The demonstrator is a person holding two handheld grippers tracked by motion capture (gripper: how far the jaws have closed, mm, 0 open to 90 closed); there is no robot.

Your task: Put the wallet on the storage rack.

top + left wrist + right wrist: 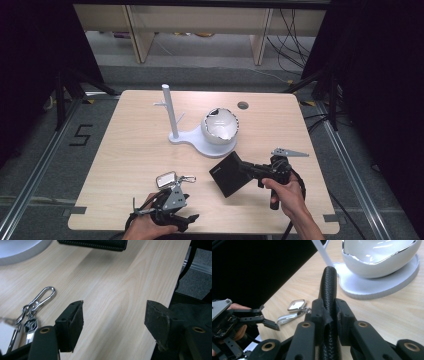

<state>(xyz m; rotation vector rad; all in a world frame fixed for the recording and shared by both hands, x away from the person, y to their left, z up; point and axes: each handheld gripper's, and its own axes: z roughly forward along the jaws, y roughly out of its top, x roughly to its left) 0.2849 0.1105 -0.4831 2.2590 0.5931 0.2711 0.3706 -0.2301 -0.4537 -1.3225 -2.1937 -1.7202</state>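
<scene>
A black wallet (227, 175) with a woven texture is clamped by one edge in my right gripper (251, 170), right of the table's middle near the front. In the right gripper view both jaws press on the wallet's edge (328, 287), so the right gripper (329, 311) is shut on it. A bunch of keys (171, 179) with a silver tag and a carabiner lies flat on the table to the wallet's left. My left gripper (172, 196) sits just in front of the keys, open. In the left gripper view the left gripper (113, 315) holds nothing, and the keys (37, 303) lie left of its left jaw.
A white stand (200, 142) with a thin pegged post (170, 112) and a white bowl (220, 126) rises at the table's centre. A round cable hole (243, 105) is at the back. The table's front edge (200, 231) is close to both hands.
</scene>
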